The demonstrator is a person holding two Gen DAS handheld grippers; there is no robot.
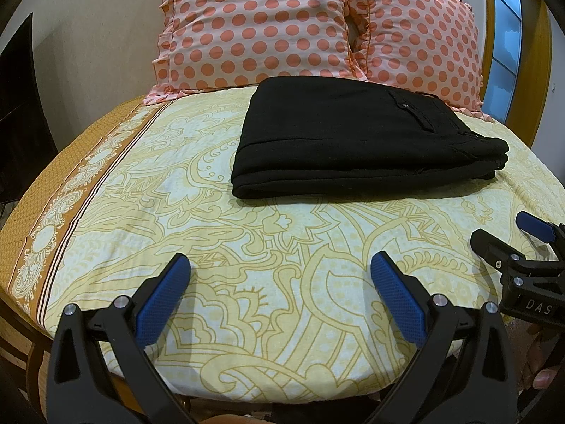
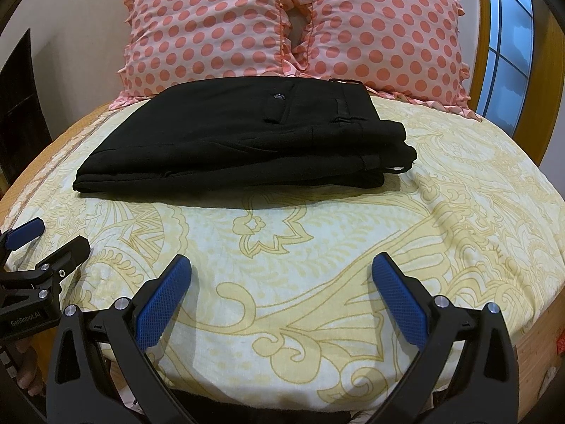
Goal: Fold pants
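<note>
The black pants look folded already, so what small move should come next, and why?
Probably none on the cloth: just keep both back. The black pants lie as a neat stacked rectangle on the bed sheet. The left hand-held gripper and right hand-held gripper are open, empty, and apart from the pants.

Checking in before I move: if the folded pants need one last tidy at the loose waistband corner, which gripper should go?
Right, probably. That ragged corner of the pants lies on its side; both the right gripper and left gripper hang open, clear of the cloth.

pants [image 1: 353, 134]: 1 folded | pillows [image 1: 254, 24]: 2 polka-dot | grippers [image 1: 280, 296]: 2 | bedsheet [image 1: 282, 247]: 1
</note>
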